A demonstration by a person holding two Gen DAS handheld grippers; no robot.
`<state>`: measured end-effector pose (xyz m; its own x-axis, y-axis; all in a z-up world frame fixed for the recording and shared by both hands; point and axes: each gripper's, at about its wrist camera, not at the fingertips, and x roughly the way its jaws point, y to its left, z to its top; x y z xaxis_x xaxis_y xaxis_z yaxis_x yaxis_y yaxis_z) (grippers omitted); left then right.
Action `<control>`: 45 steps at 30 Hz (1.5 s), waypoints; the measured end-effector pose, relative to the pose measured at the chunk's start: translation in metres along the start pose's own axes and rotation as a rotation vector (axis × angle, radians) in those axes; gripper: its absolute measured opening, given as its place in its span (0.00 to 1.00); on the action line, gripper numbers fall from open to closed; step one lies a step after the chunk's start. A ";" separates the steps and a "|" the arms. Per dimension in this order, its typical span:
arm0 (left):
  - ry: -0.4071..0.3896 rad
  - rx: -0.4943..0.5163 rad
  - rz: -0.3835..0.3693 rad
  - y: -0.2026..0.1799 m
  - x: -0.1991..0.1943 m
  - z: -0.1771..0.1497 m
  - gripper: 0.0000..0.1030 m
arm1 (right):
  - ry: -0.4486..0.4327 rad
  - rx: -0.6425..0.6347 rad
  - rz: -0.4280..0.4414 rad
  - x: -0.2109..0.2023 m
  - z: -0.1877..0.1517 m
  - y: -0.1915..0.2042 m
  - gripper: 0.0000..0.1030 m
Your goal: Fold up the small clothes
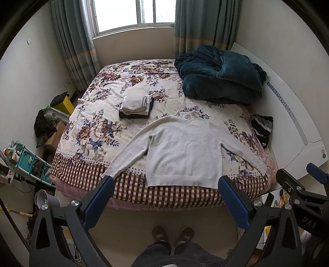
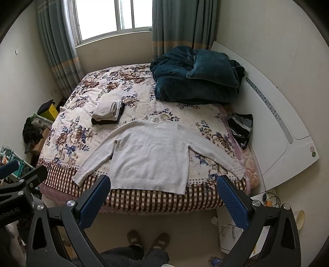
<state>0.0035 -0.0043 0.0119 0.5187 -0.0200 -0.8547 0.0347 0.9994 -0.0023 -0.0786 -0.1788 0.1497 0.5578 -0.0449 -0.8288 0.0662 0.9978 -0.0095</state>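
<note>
While both grippers hang above the floor at the foot of a bed (image 1: 67, 164), a pale grey sweater (image 1: 183, 150) lies spread flat on the bedspread, front down or up I cannot tell, with its hem at the near edge and its lacy collar pointing toward 12 o'clock. Its sleeves angle outward, one toward 8 o'clock and the other toward 4 o'clock, cuffs resting near the checked border of the bedspread.

In the left wrist view, the left gripper (image 1: 165, 185) has its two blue-padded fingers spread wide apart, holding nothing, the hem of the sweater showing between them. In the right wrist view, the right gripper (image 2: 163, 184) is likewise spread wide and empty, framing the same hem. Neither touches the cloth.

Beyond the sweater, at about 11 o'clock, sits a small stack of folded clothes (image 1: 135, 106), a cream piece on top of a dark one. At 1 o'clock a dark teal blanket (image 1: 220, 76) is heaped near the white headboard (image 1: 298, 127), and at 3 o'clock a black-and-white striped garment (image 1: 262, 127) lies crumpled at the bed's edge. A window (image 1: 133, 14) with grey-green curtains fills the far wall. At 6 o'clock, a person's two brown slippers (image 1: 172, 236) stand on the tiled floor.
</note>
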 end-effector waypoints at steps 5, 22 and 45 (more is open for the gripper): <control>-0.002 -0.001 0.000 0.000 0.000 -0.002 1.00 | -0.001 0.001 0.003 0.001 -0.002 -0.001 1.00; -0.014 -0.006 -0.001 -0.001 -0.003 0.002 1.00 | -0.003 0.000 -0.002 -0.001 -0.003 0.000 1.00; -0.026 -0.012 -0.005 0.002 -0.007 0.005 1.00 | -0.006 0.006 0.001 -0.007 0.000 -0.002 1.00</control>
<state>0.0043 -0.0025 0.0209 0.5407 -0.0251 -0.8409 0.0271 0.9996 -0.0124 -0.0824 -0.1809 0.1555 0.5628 -0.0443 -0.8254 0.0707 0.9975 -0.0054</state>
